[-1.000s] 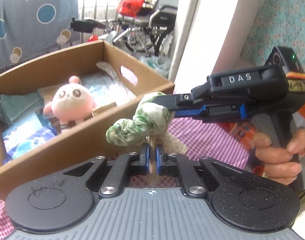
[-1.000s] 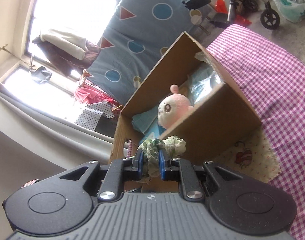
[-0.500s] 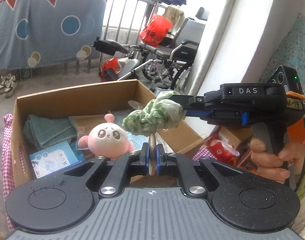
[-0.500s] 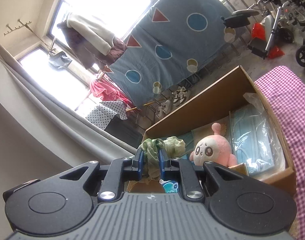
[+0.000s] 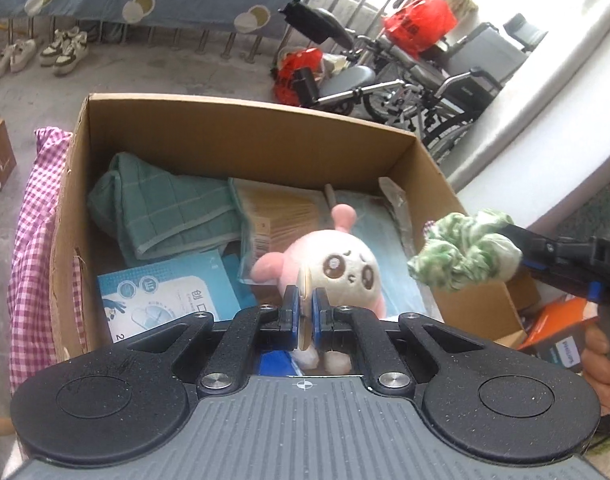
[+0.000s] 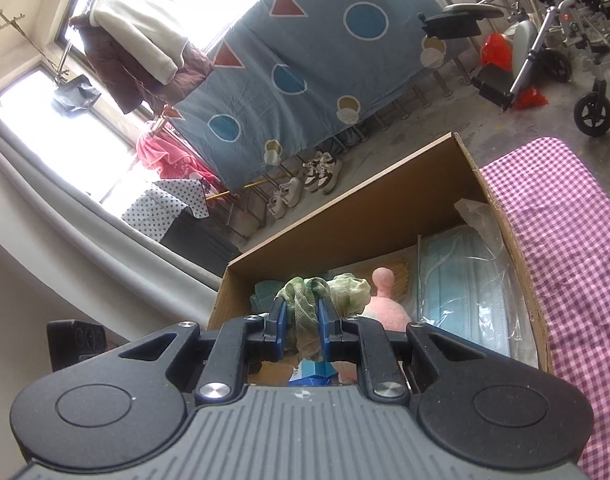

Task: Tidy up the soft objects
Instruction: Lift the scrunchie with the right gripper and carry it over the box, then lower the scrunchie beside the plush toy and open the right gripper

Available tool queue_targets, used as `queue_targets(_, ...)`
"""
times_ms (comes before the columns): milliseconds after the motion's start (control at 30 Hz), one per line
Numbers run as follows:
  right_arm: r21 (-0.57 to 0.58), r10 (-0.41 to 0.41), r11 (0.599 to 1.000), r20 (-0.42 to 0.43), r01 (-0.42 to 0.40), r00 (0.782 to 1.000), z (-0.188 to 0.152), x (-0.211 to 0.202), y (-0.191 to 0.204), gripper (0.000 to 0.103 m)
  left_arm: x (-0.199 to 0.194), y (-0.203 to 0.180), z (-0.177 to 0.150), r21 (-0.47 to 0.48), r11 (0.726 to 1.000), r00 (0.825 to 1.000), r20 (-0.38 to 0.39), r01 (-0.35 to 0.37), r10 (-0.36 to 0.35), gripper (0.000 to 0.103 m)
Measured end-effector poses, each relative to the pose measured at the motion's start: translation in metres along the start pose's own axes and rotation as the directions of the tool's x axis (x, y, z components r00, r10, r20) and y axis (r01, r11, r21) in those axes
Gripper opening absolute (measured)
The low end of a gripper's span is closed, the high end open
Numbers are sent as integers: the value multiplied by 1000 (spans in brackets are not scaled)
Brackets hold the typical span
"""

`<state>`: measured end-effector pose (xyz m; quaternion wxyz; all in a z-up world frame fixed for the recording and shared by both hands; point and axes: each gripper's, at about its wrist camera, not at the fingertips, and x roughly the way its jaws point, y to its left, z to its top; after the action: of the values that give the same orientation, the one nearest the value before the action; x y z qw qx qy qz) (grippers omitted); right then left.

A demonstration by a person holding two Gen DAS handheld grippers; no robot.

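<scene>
Left wrist view
- Left gripper (image 5: 303, 312): clenched on a thin, pale, flat piece that stands on edge between its blue pads; what the piece is cannot be told.
- Cardboard box (image 5: 241, 140): open-topped, on a pink checked cloth (image 5: 33, 216), directly ahead of the left gripper.
- Box contents: a pink plush toy (image 5: 337, 268) near the front, a folded green towel (image 5: 161, 208) at the back left, a blue printed packet (image 5: 165, 300) at the front left, and a tan packet (image 5: 281, 212) behind the toy.
- Green cloth bundle (image 5: 463, 254): knotted and crumpled, held in the air at the box's right edge by the right gripper, which enters from the right.
- Hand (image 5: 601, 368): the person's fingers wrap that gripper's handle at the right edge.

Right wrist view
- Right gripper (image 6: 301, 318): grasping the green cloth bundle (image 6: 309, 300), its blue pads pressing the fabric from both sides.
- Bundle's place: above the open cardboard box (image 6: 357, 216), over its near-left part.
- Inside the box: the pink plush toy (image 6: 387, 304) just right of the bundle, and bagged blue face masks (image 6: 465, 292) along the right wall.
- Pink checked cloth (image 6: 565, 232): spreads out to the right of the box.
</scene>
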<state>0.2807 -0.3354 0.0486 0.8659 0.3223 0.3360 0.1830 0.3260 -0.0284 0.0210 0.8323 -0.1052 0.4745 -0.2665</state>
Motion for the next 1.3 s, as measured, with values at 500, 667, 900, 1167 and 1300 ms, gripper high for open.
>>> queue_targets(500, 24, 6, 1000, -4, -6, 1000, 5, 0, -24, 18, 50, 35, 16, -93, 990, 985, -145, -104, 90, 17)
queue_targets(667, 3, -33, 999, -8, 33, 999, 9, -5, -22, 18, 27, 31, 12, -70, 989, 987, -102, -128, 120, 52)
queue_targets(900, -131, -178, 977, -71, 168, 981, 10, 2, -7, 18, -21, 16, 5, -26, 989, 989, -5, -145, 145, 77)
queue_targets(1167, -248, -307, 929, -106, 274, 946, 7, 17, 9, 18, -82, -15, -21, 45, 993, 978, 184, -112, 102, 98)
queue_targets(1300, -293, -360, 902, -107, 317, 927, 1, 18, 16, 18, -101, -20, -42, 41, 996, 970, 233, -81, 70, 100)
